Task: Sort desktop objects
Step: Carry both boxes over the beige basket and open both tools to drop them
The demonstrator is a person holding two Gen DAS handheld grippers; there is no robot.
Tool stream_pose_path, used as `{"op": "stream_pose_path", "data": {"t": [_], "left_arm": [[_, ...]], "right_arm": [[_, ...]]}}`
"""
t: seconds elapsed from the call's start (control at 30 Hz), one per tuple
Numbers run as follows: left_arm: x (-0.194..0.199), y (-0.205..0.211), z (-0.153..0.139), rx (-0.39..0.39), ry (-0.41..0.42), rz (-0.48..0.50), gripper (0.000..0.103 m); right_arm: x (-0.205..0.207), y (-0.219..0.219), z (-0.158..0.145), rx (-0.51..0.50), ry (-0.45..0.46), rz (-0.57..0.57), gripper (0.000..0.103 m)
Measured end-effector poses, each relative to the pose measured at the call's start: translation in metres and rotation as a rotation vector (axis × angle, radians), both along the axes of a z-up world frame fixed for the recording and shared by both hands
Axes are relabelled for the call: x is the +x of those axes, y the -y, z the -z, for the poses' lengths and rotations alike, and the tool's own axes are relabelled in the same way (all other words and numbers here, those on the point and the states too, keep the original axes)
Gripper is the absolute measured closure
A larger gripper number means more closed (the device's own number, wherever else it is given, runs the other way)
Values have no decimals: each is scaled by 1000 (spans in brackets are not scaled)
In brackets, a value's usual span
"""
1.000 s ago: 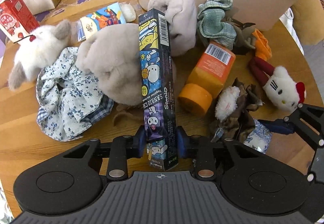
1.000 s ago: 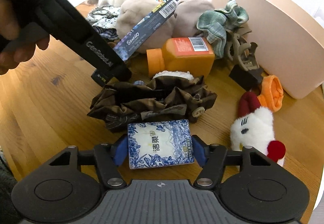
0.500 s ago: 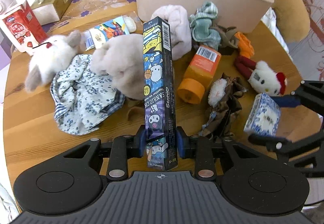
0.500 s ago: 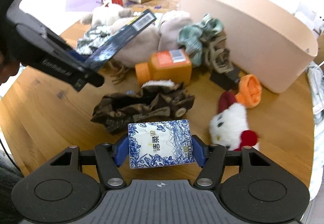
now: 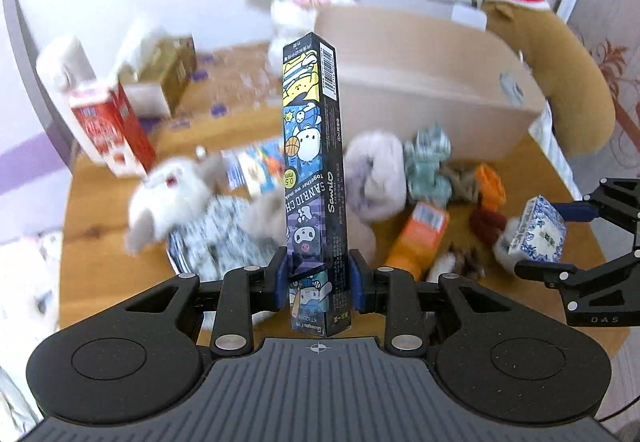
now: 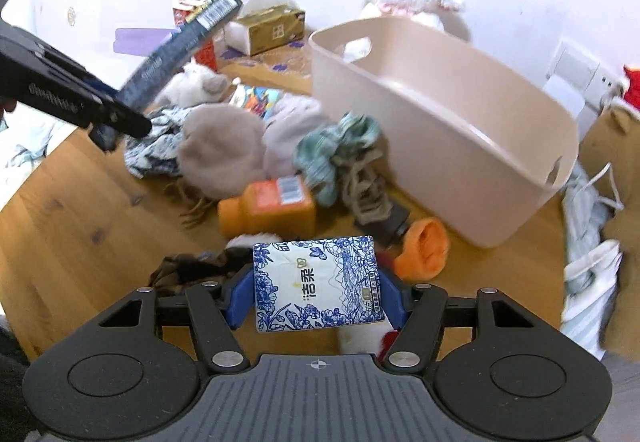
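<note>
- Now both hands have come up off the table [image 6: 72,210], each carrying its load; a second ago the grippers sat low among the clutter, and the pile now lies well below them.
- Left gripper [image 5: 318,282]: its blue pads are clamped on the lower part of a long pencil-lead box [image 5: 314,170], which stands upright out of the jaws with the barcode end on top. In the right wrist view the same box [image 6: 188,42] slants up and away from the left gripper, clear of the soft toys under it.
- Right gripper [image 6: 316,302]: clenched on a blue-and-white tissue pack [image 6: 316,282], held flat between the pads by its short sides. The left wrist view shows that pack [image 5: 536,230] in the air, off to the right of the heap.
- Meanwhile the beige bin [image 6: 440,114] has come fully into sight, open and, as far as its inside shows, empty. It stands at the back of the table, just behind the green scrunchie [image 6: 336,146] and the orange bottle [image 6: 268,206].
- For the task, my reading is that the pick-up stage is done for these two things and the carry has begun; the bin looks the likely place for them.
- Left lying on the wood: the grey plush toys [image 6: 220,150], the flowered cloth [image 6: 156,146], the brown scrunchie [image 6: 188,266] and an orange roll [image 6: 424,246], so most of the sorting is yet to do.
- One caution: the tall box is gripped near one end, so it could swing or slip if tipped fast.
</note>
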State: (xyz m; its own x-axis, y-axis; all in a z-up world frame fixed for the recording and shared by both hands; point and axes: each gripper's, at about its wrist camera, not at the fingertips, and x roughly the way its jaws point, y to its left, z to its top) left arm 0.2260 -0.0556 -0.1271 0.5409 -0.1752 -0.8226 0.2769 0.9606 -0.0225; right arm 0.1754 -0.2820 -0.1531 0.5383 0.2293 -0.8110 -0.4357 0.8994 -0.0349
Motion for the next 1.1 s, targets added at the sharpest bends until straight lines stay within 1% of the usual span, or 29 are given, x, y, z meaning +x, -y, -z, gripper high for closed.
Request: {"op": "stream_pose_path", "data": {"t": [0.13, 0.27, 0.67, 0.73, 0.9, 0.97, 1.1], "left_arm": [[12, 2, -13, 19, 42, 14, 73], [25, 3, -21, 24, 68, 12, 73], [73, 34, -47, 52, 159, 110, 73], [83, 42, -49, 63, 164, 119, 73], [107, 60, -52, 53, 176, 135, 73], [115, 68, -51, 45, 186, 153, 73], [134, 83, -45, 36, 176, 165, 73]], "right_arm": [[11, 9, -11, -15, 43, 18, 42], [21, 21, -20, -4, 79, 79, 42], [56, 57, -39, 2, 148, 230, 42], [62, 65, -42, 8, 161, 255, 42], [82, 81, -52, 27, 199, 333, 42], [89, 87, -56, 38, 211, 359, 42], [102, 96, -56, 45, 221, 396, 42]]}}
